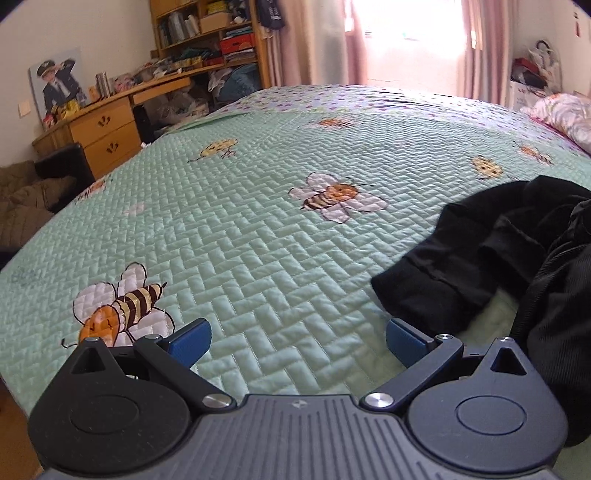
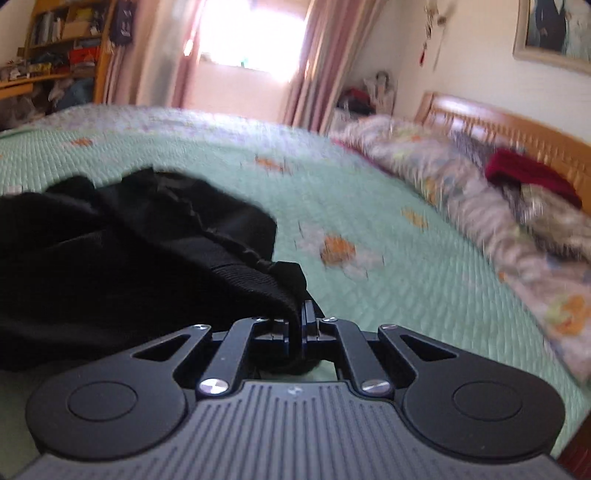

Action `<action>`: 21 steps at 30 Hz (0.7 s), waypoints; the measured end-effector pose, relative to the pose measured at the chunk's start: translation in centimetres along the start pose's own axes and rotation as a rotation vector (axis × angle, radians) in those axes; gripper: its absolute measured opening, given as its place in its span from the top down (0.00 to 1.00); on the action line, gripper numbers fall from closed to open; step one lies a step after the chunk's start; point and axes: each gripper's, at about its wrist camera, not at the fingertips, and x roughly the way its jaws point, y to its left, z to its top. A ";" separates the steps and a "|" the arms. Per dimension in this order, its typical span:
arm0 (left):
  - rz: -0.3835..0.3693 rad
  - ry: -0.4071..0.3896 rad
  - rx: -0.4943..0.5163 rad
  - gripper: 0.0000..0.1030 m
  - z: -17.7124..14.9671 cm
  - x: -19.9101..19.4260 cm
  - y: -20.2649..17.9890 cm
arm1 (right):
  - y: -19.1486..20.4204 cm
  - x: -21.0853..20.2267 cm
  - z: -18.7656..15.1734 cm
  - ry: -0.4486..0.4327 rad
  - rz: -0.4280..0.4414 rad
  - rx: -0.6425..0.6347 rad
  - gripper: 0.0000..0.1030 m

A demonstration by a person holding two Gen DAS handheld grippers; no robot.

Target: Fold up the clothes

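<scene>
Black garment (image 2: pixel 122 251) — soft, limp, crumpled; right gripper (image 2: pixel 300 325) pinches its ribbed hem, left gripper (image 1: pixel 297 341) gapes empty — take the opposite hem corner.

You faced a bed (image 1: pixel 258 221) under a green bee quilt, a wooden desk (image 1: pixel 107 125) and shelves (image 1: pixel 207 33) on your left, pink curtains (image 1: pixel 317 40) around a bright window (image 1: pixel 413 33), a wooden headboard (image 2: pixel 517 133) on your right

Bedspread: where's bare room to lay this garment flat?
Free: the green bedspread left of the black garment, toward the desk. Crowded: the headboard side, with the floral duvet and red cloth.
</scene>
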 end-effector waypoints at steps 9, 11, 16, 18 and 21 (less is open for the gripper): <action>-0.047 -0.065 0.100 0.01 0.7 -4.2 -3.5 | -2.2 0.3 -2.4 0.026 -0.015 0.032 0.93; -0.067 -0.056 0.093 0.01 1.3 -3.9 -3.8 | -2.8 0.5 -2.4 0.016 -0.014 0.053 0.93; -0.094 -0.032 0.088 0.03 3.8 -3.5 -4.5 | -4.1 1.5 -0.7 -0.012 -0.054 0.074 0.93; -0.070 -0.045 0.075 0.02 5.1 -4.6 -4.2 | -4.6 1.9 0.0 -0.023 -0.070 0.083 0.93; -0.076 -0.084 0.034 0.01 6.1 -7.3 -3.0 | -5.4 2.5 1.0 -0.040 -0.094 0.096 0.93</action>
